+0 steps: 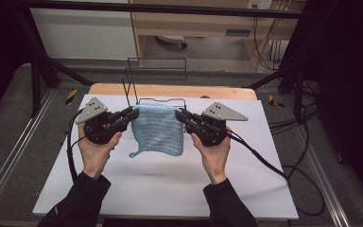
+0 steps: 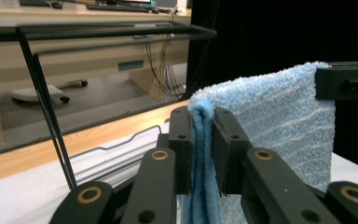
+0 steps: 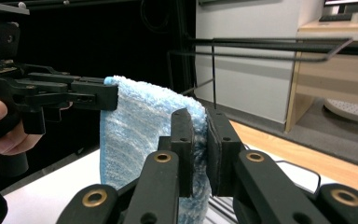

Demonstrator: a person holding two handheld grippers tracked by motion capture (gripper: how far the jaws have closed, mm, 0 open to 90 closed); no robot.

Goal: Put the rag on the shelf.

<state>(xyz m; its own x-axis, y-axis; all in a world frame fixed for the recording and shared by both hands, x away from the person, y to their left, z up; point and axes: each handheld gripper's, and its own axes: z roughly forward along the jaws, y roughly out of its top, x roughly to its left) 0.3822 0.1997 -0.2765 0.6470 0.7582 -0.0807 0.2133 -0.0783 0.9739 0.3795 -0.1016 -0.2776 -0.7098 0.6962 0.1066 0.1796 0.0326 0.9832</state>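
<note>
Hanging limp above the desk (image 1: 160,189), the light, soft blue towel (image 1: 159,130) sags between the left gripper (image 1: 133,113) and right gripper (image 1: 179,114), each clenched on a top corner, the best hold.

The left gripper (image 2: 204,140) pinches the blue towel's (image 2: 279,116) folded edge at centre frame. The right gripper (image 2: 345,81) grips its far corner, upper right.
</note>
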